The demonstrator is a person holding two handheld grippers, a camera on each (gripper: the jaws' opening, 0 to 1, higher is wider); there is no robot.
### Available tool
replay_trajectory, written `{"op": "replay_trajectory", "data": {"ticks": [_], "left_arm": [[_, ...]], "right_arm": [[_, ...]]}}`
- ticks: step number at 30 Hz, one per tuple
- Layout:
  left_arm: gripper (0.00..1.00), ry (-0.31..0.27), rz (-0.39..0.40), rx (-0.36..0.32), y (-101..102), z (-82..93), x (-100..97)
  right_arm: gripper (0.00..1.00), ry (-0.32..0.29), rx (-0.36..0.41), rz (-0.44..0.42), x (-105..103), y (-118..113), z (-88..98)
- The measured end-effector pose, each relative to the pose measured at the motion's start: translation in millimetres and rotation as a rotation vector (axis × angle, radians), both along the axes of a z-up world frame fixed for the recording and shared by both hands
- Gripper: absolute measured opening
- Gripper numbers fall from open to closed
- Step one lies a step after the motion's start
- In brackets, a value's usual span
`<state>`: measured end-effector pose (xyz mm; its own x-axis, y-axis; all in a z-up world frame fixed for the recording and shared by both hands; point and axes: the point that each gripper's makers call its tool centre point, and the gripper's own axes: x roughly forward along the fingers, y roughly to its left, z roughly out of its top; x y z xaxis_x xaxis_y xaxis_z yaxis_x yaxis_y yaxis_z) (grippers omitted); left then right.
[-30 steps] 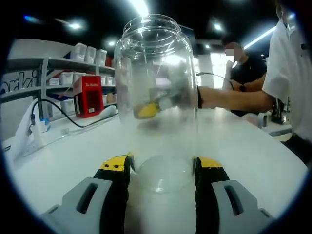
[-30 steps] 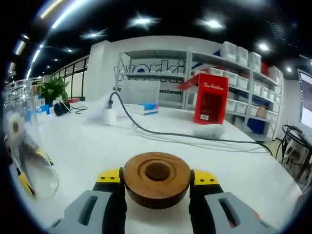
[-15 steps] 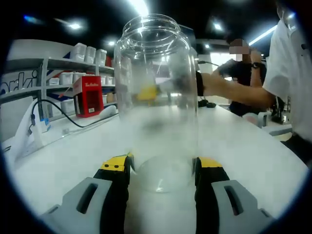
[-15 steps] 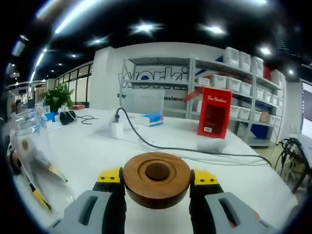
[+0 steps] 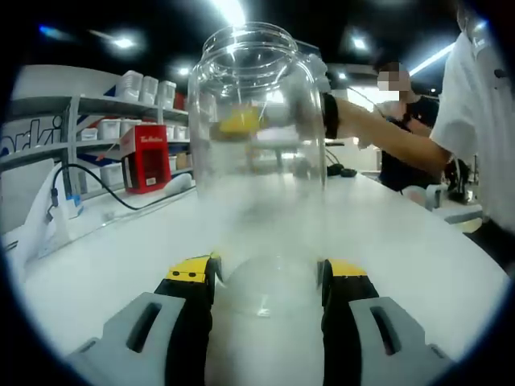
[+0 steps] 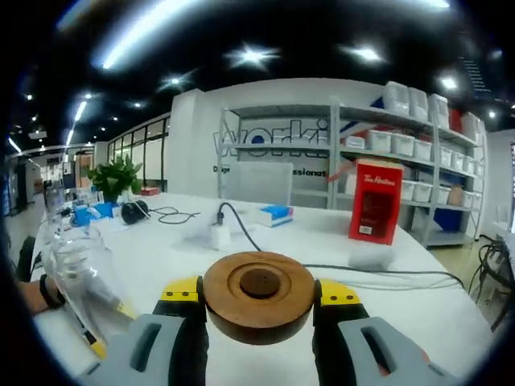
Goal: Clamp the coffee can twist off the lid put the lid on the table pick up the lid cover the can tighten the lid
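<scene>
A clear glass coffee can (image 5: 259, 161) stands upright on the white table (image 5: 105, 257) with its mouth uncovered, and my left gripper (image 5: 269, 281) is shut on its base. Through its glass I see the right gripper (image 5: 241, 122), blurred, raised near the can's top. In the right gripper view, my right gripper (image 6: 259, 296) is shut on a round wooden lid (image 6: 258, 297), held above the table. The coffee can (image 6: 80, 265) appears at the lower left of that view, with a person's hand (image 6: 36, 293) beside it.
A red box (image 5: 145, 157) and a black cable (image 5: 113, 197) lie near shelving with white bins (image 5: 149, 88) on the left. A person in a white shirt (image 5: 483, 121) stands at the right, another person behind. The red box (image 6: 375, 201), a white plug (image 6: 217, 236) and a plant (image 6: 117, 175) sit on the table.
My right gripper has risen with the wooden lid from low over the table to the height of the can's top. The left gripper and can have stayed still.
</scene>
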<state>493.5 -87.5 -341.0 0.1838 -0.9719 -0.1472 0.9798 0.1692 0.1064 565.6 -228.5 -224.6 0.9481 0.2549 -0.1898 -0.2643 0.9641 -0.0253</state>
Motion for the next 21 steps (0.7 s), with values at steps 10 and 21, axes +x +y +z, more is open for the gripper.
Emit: {"op": "replay_trajectory", "data": {"ticks": [10, 21], "left_arm": [[0.44, 0.001, -0.001, 0.002, -0.3, 0.0, -1.1], [0.44, -0.001, -0.001, 0.005, 0.0, -0.6, -2.1]], "right_arm": [[0.46, -0.008, -0.006, 0.058, -5.3, 14.7, 14.0], [0.47, -0.033, -0.006, 0.125, -13.4, 36.0, 35.7]]}}
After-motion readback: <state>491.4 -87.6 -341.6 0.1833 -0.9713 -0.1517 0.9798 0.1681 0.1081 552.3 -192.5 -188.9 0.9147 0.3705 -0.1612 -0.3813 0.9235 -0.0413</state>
